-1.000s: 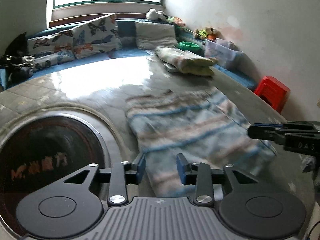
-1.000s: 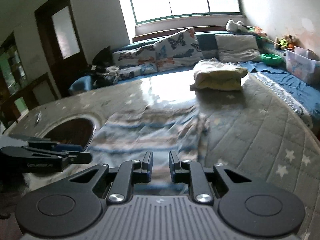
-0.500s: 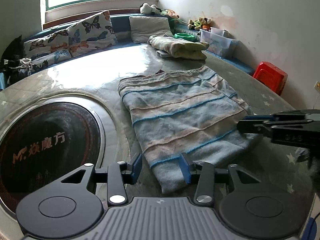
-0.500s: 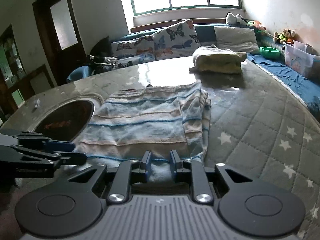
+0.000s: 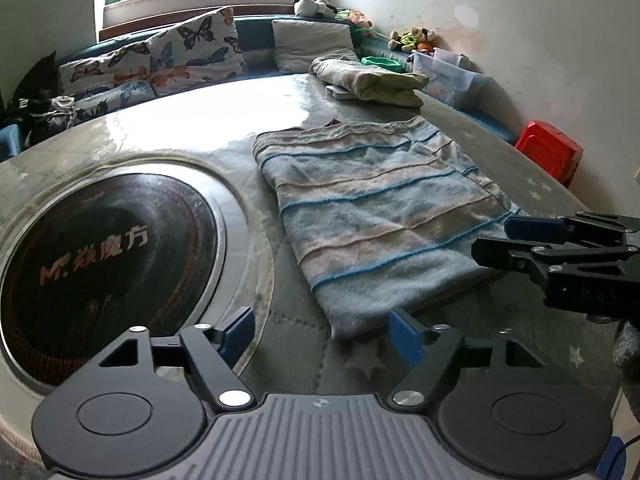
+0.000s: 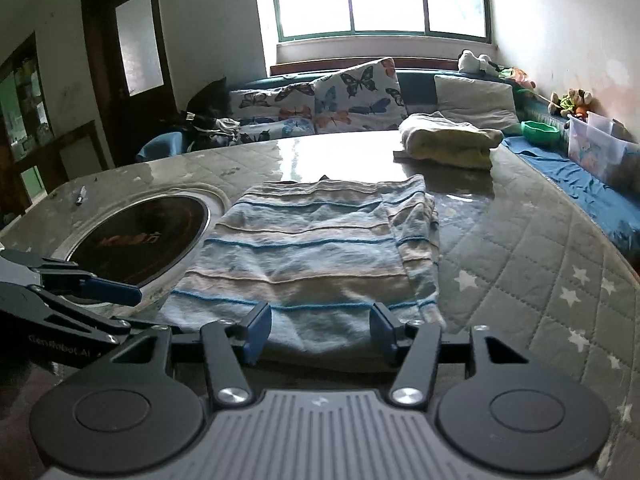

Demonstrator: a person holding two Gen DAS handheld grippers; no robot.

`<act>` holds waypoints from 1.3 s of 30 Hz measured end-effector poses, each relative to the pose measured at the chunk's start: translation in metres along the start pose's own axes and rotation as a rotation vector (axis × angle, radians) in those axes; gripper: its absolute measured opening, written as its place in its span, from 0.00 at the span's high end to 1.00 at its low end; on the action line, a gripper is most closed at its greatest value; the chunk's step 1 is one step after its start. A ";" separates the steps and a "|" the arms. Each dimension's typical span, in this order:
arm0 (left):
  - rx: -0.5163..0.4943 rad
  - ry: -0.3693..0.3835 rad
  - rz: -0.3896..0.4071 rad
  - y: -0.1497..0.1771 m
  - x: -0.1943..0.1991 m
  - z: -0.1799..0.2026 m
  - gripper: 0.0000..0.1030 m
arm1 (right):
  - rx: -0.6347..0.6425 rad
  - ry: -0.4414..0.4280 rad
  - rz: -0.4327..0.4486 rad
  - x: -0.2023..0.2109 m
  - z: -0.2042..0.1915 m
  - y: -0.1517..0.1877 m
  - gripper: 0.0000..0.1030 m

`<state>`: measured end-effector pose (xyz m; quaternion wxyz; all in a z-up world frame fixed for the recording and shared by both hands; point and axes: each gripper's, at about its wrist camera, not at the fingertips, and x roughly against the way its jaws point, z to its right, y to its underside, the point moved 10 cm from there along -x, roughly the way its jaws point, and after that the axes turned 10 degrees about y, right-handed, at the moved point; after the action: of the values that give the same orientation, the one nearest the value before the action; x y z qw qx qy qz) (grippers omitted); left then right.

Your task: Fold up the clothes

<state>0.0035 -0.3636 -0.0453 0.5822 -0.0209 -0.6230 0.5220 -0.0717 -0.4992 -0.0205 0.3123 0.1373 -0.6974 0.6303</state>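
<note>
A striped blue, grey and beige garment [image 5: 376, 208] [image 6: 312, 252] lies folded flat on the quilted table. My left gripper [image 5: 320, 334] is at its near left corner, jaws opening wide, the corner lying loose between the blue pads [image 5: 402, 332]. My right gripper [image 6: 318, 332] is at the near edge further right, jaws also opening, cloth edge between them but not pressed. Each gripper shows in the other's view: the right gripper [image 5: 500, 240] at the right edge, the left gripper [image 6: 120, 304] at the left edge.
A round dark cooktop [image 5: 92, 264] [image 6: 140, 232] is set in the table left of the garment. A folded yellowish cloth [image 5: 368, 80] [image 6: 448, 140] lies at the far side. Butterfly cushions [image 6: 348, 92], plastic bins [image 6: 596, 148] and a red stool [image 5: 550, 152] surround the table.
Both grippers have let the garment go and opened their jaws. The garment, blurred and moving a second ago, now lies still and flat on the table.
</note>
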 end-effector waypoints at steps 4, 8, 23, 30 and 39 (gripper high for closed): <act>0.017 -0.007 -0.001 0.007 0.004 -0.003 0.14 | -0.015 -0.003 0.002 0.004 -0.004 0.006 0.36; 0.023 -0.014 0.004 0.012 0.009 -0.003 0.11 | -0.024 0.002 0.006 0.008 -0.007 0.014 0.32; 0.005 -0.030 0.049 0.023 0.030 0.006 0.00 | -0.024 0.049 0.080 0.036 -0.015 0.019 0.00; 0.021 -0.031 0.071 0.029 0.040 0.004 0.00 | -0.048 0.067 0.104 0.046 -0.019 0.018 0.00; 0.057 -0.025 0.080 0.039 0.050 0.003 0.00 | -0.090 0.058 0.110 0.058 -0.028 0.023 0.00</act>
<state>-0.0373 -0.3159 -0.0363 0.5535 -0.0229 -0.6137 0.5626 -0.1224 -0.4570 -0.0035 0.3030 0.0660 -0.7221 0.6184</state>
